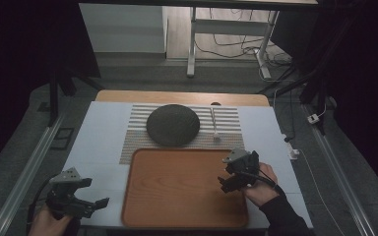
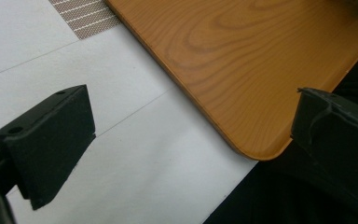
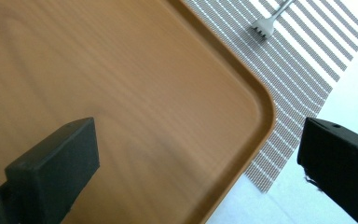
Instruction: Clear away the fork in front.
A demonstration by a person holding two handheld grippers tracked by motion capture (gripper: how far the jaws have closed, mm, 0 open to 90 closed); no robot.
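An orange-brown wooden tray (image 1: 184,196) lies on the near middle of the white-covered table. My left gripper (image 1: 96,192) is off its near left corner, open, with nothing between its jaws. In the left gripper view that gripper (image 2: 191,140) looks past the rounded tray corner (image 2: 242,93). Over the tray's right side my right gripper (image 1: 225,172) is held open and empty. The right gripper view has this gripper (image 3: 196,168) above the tray's far right corner (image 3: 256,107), and a fork (image 3: 265,25) lies beyond it.
A striped placemat (image 1: 226,118) lies behind the tray. It carries a dark round dish (image 1: 173,124) and the fork (image 1: 214,125) to its right. White table cover (image 1: 98,132) surrounds the mat. Metal rails run along both table sides.
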